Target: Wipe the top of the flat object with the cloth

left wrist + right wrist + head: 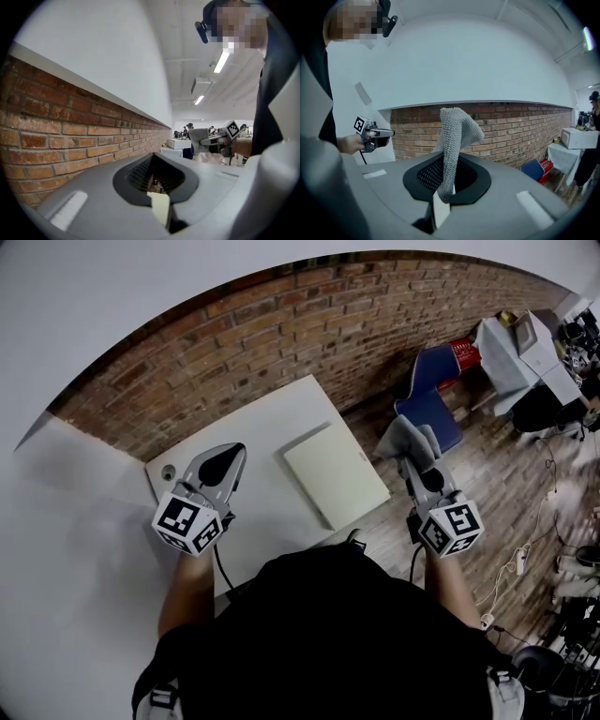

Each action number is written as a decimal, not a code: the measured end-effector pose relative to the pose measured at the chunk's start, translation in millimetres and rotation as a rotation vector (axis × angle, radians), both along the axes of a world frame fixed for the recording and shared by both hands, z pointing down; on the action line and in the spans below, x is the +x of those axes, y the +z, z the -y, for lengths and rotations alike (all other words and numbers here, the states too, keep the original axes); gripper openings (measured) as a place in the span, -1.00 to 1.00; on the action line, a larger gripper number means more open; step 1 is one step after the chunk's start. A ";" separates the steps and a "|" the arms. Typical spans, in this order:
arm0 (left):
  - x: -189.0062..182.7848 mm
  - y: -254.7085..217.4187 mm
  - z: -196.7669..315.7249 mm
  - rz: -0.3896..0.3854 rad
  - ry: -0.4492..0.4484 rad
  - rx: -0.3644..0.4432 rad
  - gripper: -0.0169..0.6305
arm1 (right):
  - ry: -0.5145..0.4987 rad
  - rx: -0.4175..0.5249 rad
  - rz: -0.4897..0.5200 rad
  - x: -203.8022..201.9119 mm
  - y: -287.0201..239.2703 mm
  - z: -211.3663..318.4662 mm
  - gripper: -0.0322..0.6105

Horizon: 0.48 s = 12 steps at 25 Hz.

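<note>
While held up just right of the flat object [336, 474], cloth [405, 437]: grey knit, pinched by its lower end, standing above the tips and flopping over at the top; touching nothing but the tongs.
Flat object: cream closed slab, lying flat on the white table [253, 427], close to the table's right edge; top bare.
Right tongs [415, 463]: clamped on the cloth, shown plainly in the right gripper view; beyond the flat object's right edge, out over the floor, not above the slab.
Left tongs [225, 457]: drawn together with nothing between; over the table, left of the flat object and clear of it.
Long axis: along the flat object's longer sides, from the brick wall [281, 324] end toward the person's end, slanting rightward on the way.
Direction to target: flat object to the left of and below the right tongs; to the right of the left tongs.
Nearer hand: right, and already carrying the cloth; judged the wiping hand.
Stage: cloth in hand, top not yet touched.
Coming move, as a judgement: short carry leftward and down onto the top, then strokes along the long axis.
Risk, as a judgement: possible sliding of the slab toward the table edge under the wipe; left tongs free for steadying.
</note>
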<state>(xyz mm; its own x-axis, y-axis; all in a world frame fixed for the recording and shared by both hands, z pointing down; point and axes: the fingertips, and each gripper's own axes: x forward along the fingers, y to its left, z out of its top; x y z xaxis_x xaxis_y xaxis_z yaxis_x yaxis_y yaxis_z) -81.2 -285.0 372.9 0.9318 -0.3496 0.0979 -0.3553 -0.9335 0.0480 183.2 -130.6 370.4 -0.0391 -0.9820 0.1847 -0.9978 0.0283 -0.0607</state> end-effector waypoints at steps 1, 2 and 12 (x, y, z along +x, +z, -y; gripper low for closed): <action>3.1 -1.0 -1.6 0.002 -0.005 0.004 -0.94 | -0.008 0.003 0.002 3.5 0.2 0.7 -0.86; 6.1 -2.1 -2.9 0.003 -0.013 0.008 -0.94 | -0.017 0.006 0.004 7.5 0.1 1.8 -0.86; 44.2 -19.0 -7.6 -0.002 -0.136 0.045 -0.94 | -0.132 0.044 -0.004 62.8 -14.3 28.0 -0.86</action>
<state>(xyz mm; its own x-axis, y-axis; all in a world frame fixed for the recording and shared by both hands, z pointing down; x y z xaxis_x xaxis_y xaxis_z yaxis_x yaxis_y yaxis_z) -37.0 -277.4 353.9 0.8756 -0.4768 0.0773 -0.4788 -0.8779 0.0086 245.9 -158.6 356.1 -0.1676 -0.9756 0.1421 -0.9855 0.1617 -0.0523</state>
